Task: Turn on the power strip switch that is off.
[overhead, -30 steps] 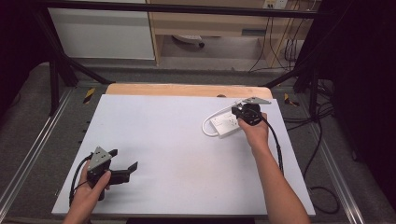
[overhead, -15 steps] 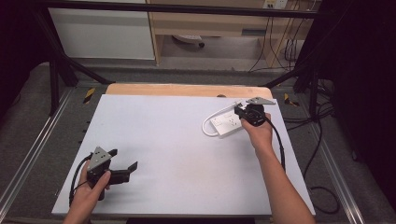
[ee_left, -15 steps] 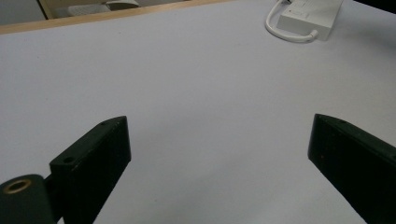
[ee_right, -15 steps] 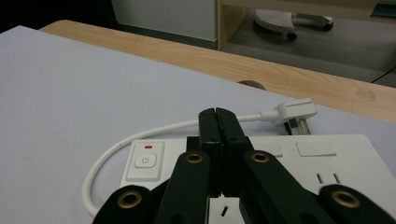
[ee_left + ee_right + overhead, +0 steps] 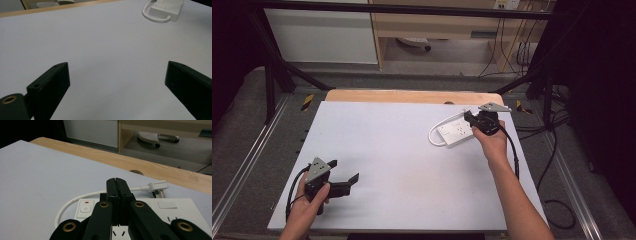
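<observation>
White tabletop (image 5: 412, 150): right gripper (image 5: 468, 118), jaws pressed together and empty, has lifted slightly above power strip (image 5: 455, 132). Left gripper (image 5: 343, 174) unmoved, jaws spread wide.

Glossy white plastic power strip (image 5: 140, 212) on matt table (image 5: 402, 150)

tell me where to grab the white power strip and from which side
Take the power strip across its two long edges near the middle, coming straight down from above. It lies flat on the table, a slim block, so its narrow width suits the jaws. Stay away from the end where its cord leaves and loops.
</observation>
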Demonstrator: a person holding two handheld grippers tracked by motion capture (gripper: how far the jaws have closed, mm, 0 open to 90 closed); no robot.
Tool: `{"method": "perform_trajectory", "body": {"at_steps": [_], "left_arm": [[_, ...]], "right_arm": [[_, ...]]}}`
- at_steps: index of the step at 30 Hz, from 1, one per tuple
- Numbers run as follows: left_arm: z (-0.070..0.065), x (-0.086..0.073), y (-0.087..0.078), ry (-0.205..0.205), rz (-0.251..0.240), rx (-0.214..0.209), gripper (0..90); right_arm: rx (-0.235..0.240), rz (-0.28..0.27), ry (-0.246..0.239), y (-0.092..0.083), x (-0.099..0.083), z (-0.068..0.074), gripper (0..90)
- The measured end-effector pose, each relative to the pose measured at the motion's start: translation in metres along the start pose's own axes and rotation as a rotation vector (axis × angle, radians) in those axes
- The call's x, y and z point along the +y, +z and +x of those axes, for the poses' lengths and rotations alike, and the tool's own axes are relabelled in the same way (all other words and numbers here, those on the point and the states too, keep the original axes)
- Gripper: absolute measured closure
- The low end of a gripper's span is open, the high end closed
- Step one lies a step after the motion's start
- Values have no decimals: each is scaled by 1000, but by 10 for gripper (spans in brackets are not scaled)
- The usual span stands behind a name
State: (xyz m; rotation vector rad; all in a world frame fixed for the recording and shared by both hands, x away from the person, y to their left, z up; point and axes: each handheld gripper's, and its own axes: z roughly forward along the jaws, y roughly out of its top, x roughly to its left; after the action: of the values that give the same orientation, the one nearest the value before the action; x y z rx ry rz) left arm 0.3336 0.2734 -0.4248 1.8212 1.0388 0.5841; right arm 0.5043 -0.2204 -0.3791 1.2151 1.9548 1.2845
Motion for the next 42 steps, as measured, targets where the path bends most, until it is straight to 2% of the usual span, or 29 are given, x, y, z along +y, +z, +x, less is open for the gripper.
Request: {"method": "perform_trajectory", "body": {"at_steps": [8, 15, 24, 32, 42], "left_arm": [[0, 0, 0, 1, -1, 1, 60], [-1, 0, 0, 5, 0, -2, 60], [0, -1, 0, 2, 0, 1, 60], [0, -1, -1, 2, 1, 0, 60], [0, -1, -1, 0, 3, 2, 60]], "right_arm": [[10, -2, 5, -6, 3, 2, 888], [21, 0, 24, -12, 2, 1, 832], [20, -26, 42, -28, -1, -2, 775], [22, -38, 52, -44, -6, -3, 688], [28, -15, 18, -57, -14, 5, 501]]}}
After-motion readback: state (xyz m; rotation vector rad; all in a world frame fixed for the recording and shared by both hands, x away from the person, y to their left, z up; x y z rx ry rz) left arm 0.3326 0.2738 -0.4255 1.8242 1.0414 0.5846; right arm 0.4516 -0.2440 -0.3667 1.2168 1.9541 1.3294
